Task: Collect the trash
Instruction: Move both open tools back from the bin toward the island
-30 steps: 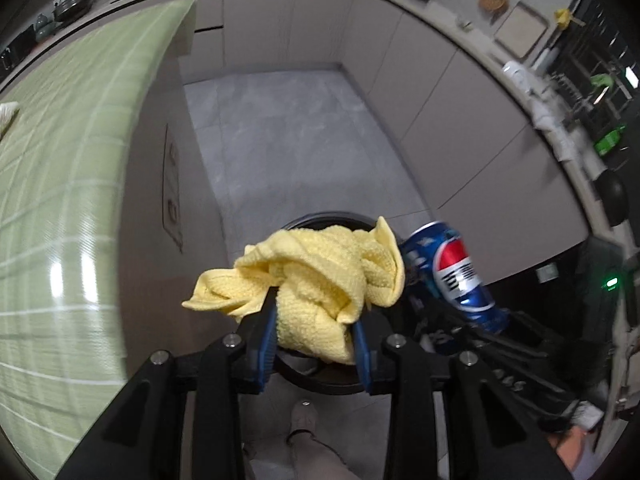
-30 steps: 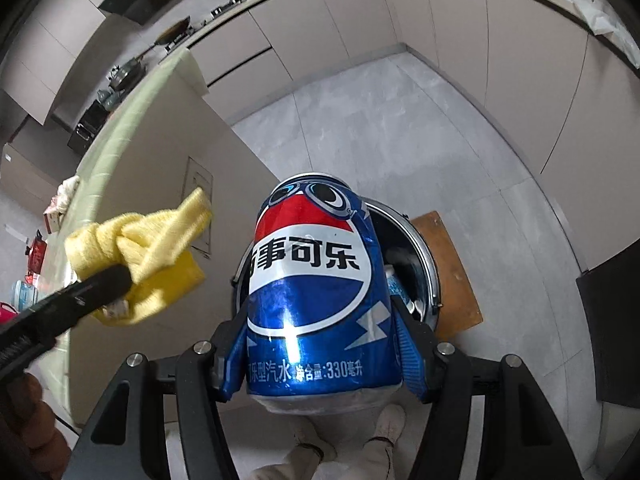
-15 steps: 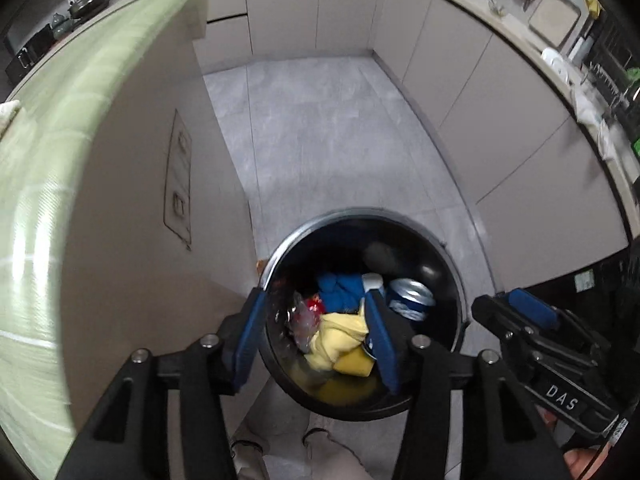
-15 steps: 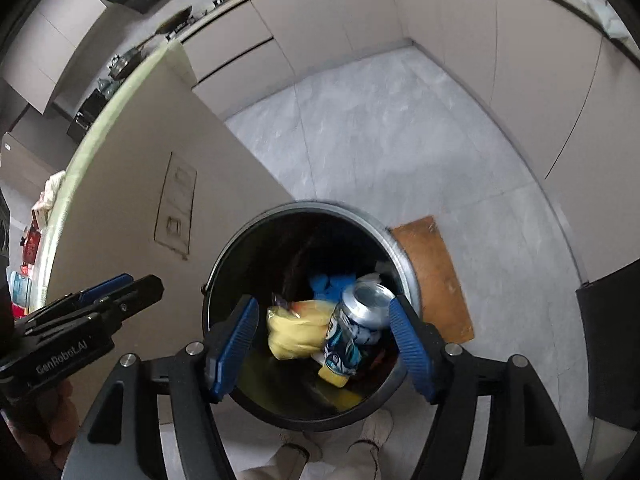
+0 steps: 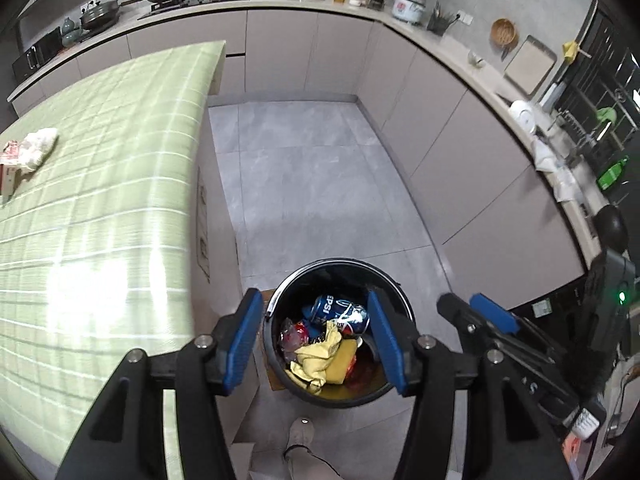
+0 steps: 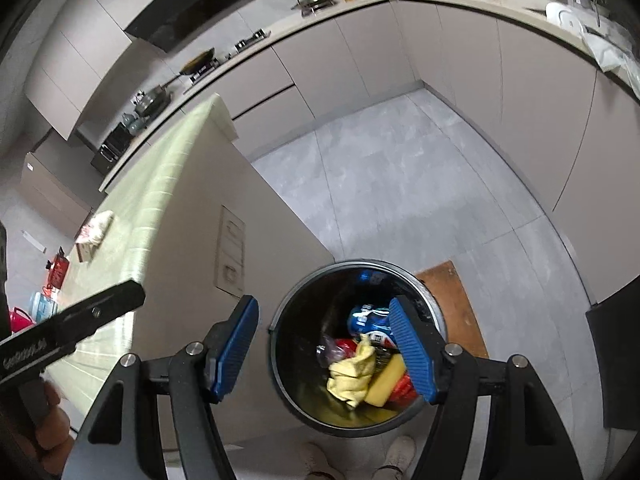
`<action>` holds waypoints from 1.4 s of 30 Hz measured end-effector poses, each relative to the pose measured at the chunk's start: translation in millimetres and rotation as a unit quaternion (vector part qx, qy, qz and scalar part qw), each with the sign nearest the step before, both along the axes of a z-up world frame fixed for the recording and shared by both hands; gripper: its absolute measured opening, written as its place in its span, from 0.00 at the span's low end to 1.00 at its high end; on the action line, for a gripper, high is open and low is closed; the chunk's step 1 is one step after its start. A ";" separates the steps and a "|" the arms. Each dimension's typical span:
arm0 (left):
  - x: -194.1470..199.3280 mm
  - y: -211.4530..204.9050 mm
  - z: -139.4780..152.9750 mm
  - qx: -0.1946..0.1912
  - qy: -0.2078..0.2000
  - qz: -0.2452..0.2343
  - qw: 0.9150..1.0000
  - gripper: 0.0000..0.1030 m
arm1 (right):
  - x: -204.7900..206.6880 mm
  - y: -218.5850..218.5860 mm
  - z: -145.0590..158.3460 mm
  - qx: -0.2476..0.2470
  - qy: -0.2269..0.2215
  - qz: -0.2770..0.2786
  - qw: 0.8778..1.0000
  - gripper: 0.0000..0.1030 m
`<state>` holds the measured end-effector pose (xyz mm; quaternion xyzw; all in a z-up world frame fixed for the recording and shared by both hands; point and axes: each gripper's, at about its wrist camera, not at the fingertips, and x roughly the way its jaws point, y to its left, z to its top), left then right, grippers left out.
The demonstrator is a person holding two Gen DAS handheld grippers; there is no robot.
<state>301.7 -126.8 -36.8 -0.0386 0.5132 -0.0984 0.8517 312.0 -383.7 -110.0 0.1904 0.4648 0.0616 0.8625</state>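
A round black trash bin (image 5: 394,282) (image 6: 280,376) stands on the grey floor beside the island. Inside lie a yellow cloth (image 5: 316,356) (image 6: 352,372), a blue Pepsi can (image 5: 340,314) (image 6: 370,320), a yellow sponge-like block (image 6: 386,380) and red wrappers. My left gripper (image 5: 316,342) is open and empty above the bin. My right gripper (image 6: 324,348) is open and empty above it too; it also shows in the left wrist view (image 5: 492,312). A crumpled white piece (image 5: 38,148) (image 6: 98,224) lies on the green checked island top (image 5: 100,200).
Beige cabinets and a counter with pans, a kettle and dishes ring the floor. A brown mat (image 6: 452,304) lies beside the bin. Red and blue items (image 6: 56,276) sit at the island's far end. The person's shoes (image 6: 396,456) stand below the bin.
Both grippers opened and dropped the yellow cloth and the Pepsi can into the bin. Since then both have risen and tilted up, showing more of the kitchen.
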 end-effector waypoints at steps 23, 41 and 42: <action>-36.6 231.1 28.1 0.022 -0.047 0.079 0.995 0.59 | -9.2 266.8 78.7 0.012 -0.070 0.083 0.994 0.69; 31.6 357.7 4.4 0.048 -0.019 0.229 0.972 0.59 | 80.9 364.9 68.5 0.025 -0.070 0.181 0.981 0.69; 38.0 360.8 3.1 0.044 -0.015 0.234 0.971 0.59 | 86.7 366.5 67.3 0.027 -0.069 0.183 0.980 0.69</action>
